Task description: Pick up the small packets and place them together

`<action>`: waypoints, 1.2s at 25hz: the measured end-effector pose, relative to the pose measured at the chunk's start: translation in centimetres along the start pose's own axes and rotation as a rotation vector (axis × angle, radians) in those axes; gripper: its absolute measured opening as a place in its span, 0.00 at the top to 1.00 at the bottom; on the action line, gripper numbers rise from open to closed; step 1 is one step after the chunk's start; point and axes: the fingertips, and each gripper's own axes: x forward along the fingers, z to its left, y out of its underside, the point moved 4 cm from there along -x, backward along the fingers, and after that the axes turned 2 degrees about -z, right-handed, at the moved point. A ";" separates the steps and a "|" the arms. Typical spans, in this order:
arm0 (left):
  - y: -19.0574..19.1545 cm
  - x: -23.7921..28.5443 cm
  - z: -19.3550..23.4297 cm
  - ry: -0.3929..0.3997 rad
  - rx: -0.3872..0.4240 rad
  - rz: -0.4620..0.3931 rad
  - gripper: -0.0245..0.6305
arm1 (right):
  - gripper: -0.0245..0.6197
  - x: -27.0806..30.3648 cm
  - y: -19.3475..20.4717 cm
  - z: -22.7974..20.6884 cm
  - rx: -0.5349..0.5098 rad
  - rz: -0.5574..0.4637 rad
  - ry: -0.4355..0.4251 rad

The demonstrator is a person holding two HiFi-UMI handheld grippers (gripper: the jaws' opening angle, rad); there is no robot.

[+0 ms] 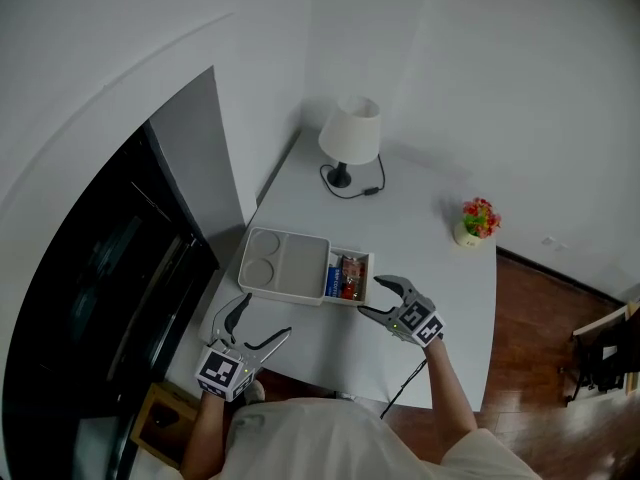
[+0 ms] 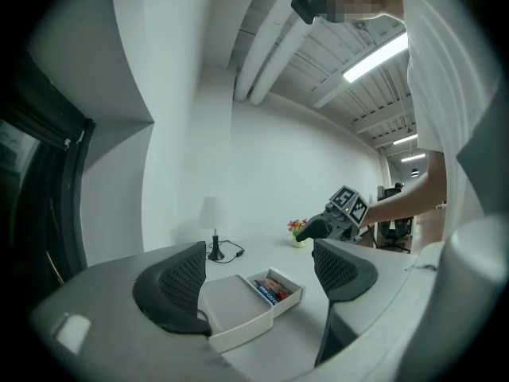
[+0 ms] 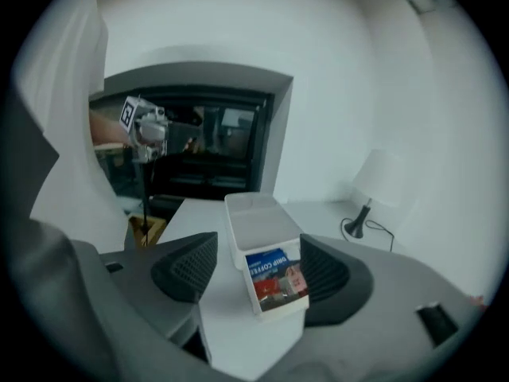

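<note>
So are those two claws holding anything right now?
Nothing. The left gripper and right gripper both have their fingers apart; the packets lie in the tray.

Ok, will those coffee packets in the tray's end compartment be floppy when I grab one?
Probably thin, light and bendy: the packets look like flat printed sachets. They sit packed together, so neighbours may shift. The shallow tray may slide if nudged.
</note>
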 end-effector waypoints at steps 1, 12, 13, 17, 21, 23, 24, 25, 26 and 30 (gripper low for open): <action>0.1 -0.1 0.1 -0.003 -0.007 0.004 0.32 | 0.47 1.1 0.8 -0.5 -0.027 0.062 -0.042; 0.8 -0.7 0.8 -0.056 -0.047 0.030 0.35 | 0.57 11.1 9.3 -3.1 -0.186 0.551 -0.348; 0.9 -0.7 0.9 -0.061 -0.053 0.032 0.35 | 0.56 11.8 9.9 -3.5 -0.191 0.573 -0.350; 0.9 -0.8 0.9 -0.073 -0.068 0.034 0.36 | 0.57 13.4 10.9 -3.5 -0.209 0.631 -0.408; 1.4 -1.0 1.1 -0.084 -0.071 0.048 0.36 | 0.74 14.2 11.5 -3.0 -0.210 0.681 -0.419; 1.4 -1.0 1.3 -0.088 -0.071 0.051 0.36 | 0.74 14.4 12.1 -2.9 -0.229 0.706 -0.417; 1.4 -1.1 1.4 -0.089 -0.070 0.052 0.36 | 0.74 14.5 12.4 -2.9 -0.235 0.721 -0.415; 1.4 -1.2 1.6 -0.091 -0.070 0.053 0.36 | 0.81 14.5 12.7 -2.8 -0.240 0.734 -0.413; 1.5 -1.3 1.7 -0.093 -0.073 0.054 0.36 | 0.81 14.5 12.9 -2.7 -0.247 0.740 -0.409; 2.0 -1.8 2.1 -0.106 -0.087 0.058 0.36 | 0.86 14.8 12.1 -2.8 -0.321 0.696 -0.367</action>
